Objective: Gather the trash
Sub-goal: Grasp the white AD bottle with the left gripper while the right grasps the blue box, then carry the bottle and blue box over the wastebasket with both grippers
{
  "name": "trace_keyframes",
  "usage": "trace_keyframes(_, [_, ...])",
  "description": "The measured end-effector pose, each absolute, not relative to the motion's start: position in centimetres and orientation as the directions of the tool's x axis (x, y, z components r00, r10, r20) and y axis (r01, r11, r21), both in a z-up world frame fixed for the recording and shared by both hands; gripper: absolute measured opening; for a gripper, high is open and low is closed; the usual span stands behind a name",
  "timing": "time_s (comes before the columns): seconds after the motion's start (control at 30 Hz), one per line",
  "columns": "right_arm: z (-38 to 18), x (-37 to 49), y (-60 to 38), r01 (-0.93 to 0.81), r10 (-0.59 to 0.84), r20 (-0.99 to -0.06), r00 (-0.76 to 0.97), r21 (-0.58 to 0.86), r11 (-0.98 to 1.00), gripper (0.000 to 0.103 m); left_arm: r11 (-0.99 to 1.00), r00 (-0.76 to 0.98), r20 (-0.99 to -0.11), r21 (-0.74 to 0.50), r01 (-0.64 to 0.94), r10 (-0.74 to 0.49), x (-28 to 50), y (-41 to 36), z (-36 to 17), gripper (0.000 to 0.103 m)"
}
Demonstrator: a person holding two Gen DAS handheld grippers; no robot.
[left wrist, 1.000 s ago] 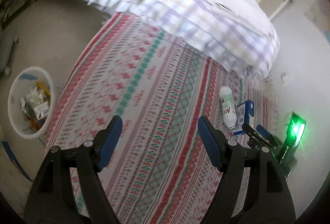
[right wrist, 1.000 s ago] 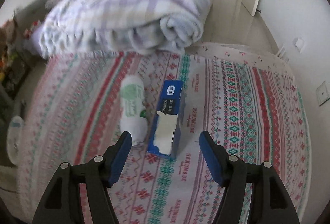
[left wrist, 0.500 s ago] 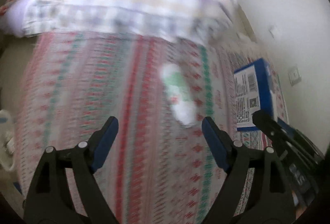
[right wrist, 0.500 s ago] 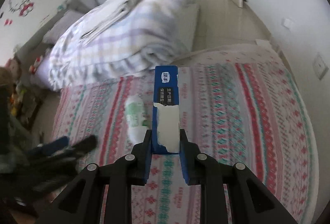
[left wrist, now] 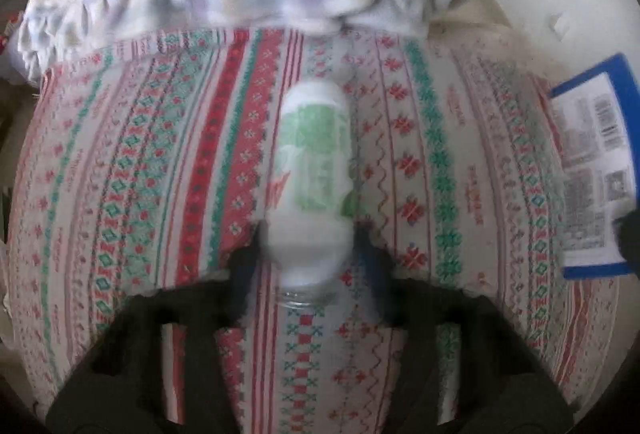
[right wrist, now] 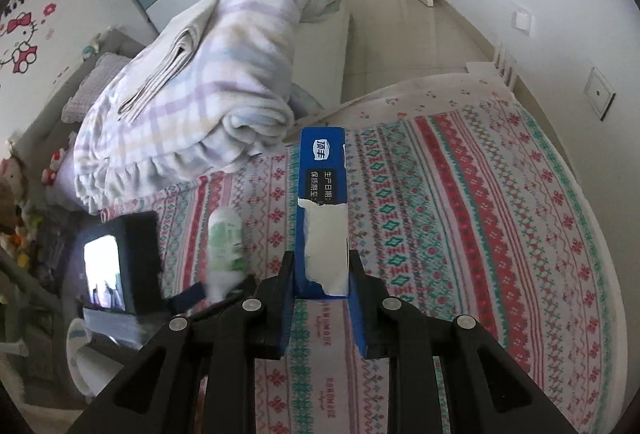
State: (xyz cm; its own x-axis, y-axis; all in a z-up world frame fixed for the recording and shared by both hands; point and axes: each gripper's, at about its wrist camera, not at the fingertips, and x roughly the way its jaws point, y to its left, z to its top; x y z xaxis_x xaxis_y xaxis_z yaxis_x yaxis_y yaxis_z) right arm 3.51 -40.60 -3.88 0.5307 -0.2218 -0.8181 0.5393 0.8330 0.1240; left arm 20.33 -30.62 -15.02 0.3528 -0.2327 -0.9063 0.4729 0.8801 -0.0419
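Trash items number two: a white bottle [left wrist: 310, 170] with a green label, lying on the patterned bedspread [left wrist: 440, 154], and a blue carton [right wrist: 322, 210] with a torn white patch. The left gripper [left wrist: 308, 250] has just been closing its jaws, which now flank the bottle's lower end; contact is blurred. The right gripper [right wrist: 320, 274] jaws clamp the carton, raised above the bed. A folded plaid blanket [right wrist: 224, 90] lies beyond.

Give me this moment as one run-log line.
left claw: just been closing around white bottle on bedspread, grip unclear in blur | right claw: shut on blue box, lifted | bin: not in view
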Motion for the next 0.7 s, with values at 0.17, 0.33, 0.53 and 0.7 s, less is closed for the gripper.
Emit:
trace_keyframes(0.17, [-3.6, 3.4, -40.5, 0.531, -0.224, -0.812, 0.539, 0.120, 0.839, 0.024, 0.874, 0.341, -0.898, -0.090, 0.478, -0.279, 20.8, -29.2, -10.9, 0.040])
trace_keyframes(0.33, [-3.3, 3.4, -40.2, 0.518, -0.222, -0.805, 0.550, 0.120, 0.847, 0.024, 0.862, 0.350, -0.863, -0.171, 0.477, -0.365, 20.9, -25.9, -4.8, 0.040])
trace_keyframes(0.53, [-3.3, 3.4, -40.0, 0.509, -0.218, -0.802, 0.556, 0.121, 0.852, 0.024, 0.845, 0.352, -0.821, -0.263, 0.466, -0.449, 20.7, -20.4, 0.8, 0.040])
trace_keyframes(0.7, [-3.3, 3.9, -38.6, 0.471, -0.218, -0.800, 0.559, 0.090, 0.878, 0.024, 0.856, 0.374, -0.805, -0.292, 0.427, -0.461, 20.3, -14.5, 4.8, 0.040])
